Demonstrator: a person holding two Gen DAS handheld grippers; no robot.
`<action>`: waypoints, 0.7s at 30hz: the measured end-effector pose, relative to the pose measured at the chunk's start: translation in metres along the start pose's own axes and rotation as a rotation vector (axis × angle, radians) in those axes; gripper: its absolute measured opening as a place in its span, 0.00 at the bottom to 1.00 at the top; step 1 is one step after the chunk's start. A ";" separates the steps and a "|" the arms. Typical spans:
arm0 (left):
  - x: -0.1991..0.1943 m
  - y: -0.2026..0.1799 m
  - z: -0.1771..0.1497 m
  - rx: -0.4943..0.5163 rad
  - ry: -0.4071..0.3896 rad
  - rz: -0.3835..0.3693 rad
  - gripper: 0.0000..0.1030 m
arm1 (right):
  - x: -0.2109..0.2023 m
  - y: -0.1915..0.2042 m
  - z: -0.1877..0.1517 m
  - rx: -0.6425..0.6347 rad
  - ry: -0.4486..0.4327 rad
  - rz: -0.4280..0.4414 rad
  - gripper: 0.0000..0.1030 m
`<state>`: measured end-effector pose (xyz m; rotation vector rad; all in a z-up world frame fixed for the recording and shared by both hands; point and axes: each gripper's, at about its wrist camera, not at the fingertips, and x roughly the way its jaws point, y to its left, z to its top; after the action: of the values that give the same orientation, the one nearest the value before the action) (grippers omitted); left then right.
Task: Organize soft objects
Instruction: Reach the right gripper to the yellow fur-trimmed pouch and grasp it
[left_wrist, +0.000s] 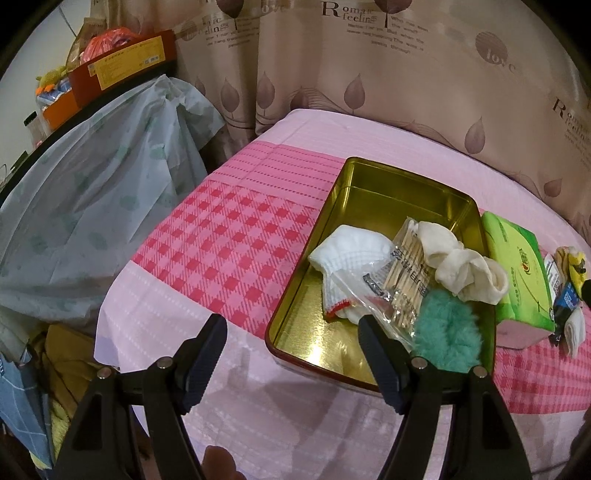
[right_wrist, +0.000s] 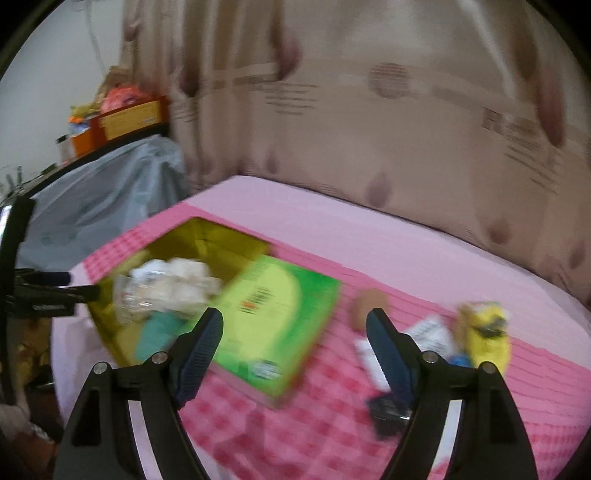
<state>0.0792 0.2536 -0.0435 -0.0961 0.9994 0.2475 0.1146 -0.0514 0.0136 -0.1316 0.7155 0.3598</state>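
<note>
The sorting looks partly done: the gold tin (left_wrist: 373, 184) on the pink cloth (left_wrist: 229, 236) already holds a white glove (left_wrist: 343, 269), a cream sock (left_wrist: 461, 266), a green puff (left_wrist: 447, 332) and a clear bag of sticks (left_wrist: 399, 280). Other things lie outside it. The green tissue pack (left_wrist: 517, 273) touches the right wall of the tin, and further right there are a yellow toy (right_wrist: 487, 336), some white paper (right_wrist: 428, 332), a small dark item (right_wrist: 388, 410) and a brown round thing (right_wrist: 371, 301) that is too blurred to name. I judge that the step in hand is to fetch the next soft thing from this right group, probably the tissue pack or the toy. The next move calls for the right gripper (right_wrist: 295, 328) to go down over one of them and to close on it, then to carry it to the free far end of the tin. The right view is blurred, so exact contact is hard to tell, but its fingers stand wide apart and hold nothing. The left gripper (left_wrist: 291, 332) is wide too and empty; it hovers at the near edge of the tin, and its right finger (left_wrist: 380, 354) stands in front of the bag, so I cannot tell if they touch.
</note>
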 end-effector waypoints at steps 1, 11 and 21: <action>0.000 0.000 0.000 0.002 -0.001 0.001 0.73 | -0.002 -0.013 -0.002 0.015 0.004 -0.026 0.75; -0.003 -0.005 -0.001 0.026 -0.009 0.006 0.73 | 0.003 -0.132 -0.019 0.137 0.067 -0.248 0.75; -0.001 -0.011 0.000 0.057 -0.006 0.010 0.73 | 0.048 -0.167 -0.024 0.155 0.136 -0.303 0.74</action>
<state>0.0813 0.2428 -0.0437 -0.0387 1.0007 0.2288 0.1942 -0.1989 -0.0364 -0.1165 0.8415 0.0052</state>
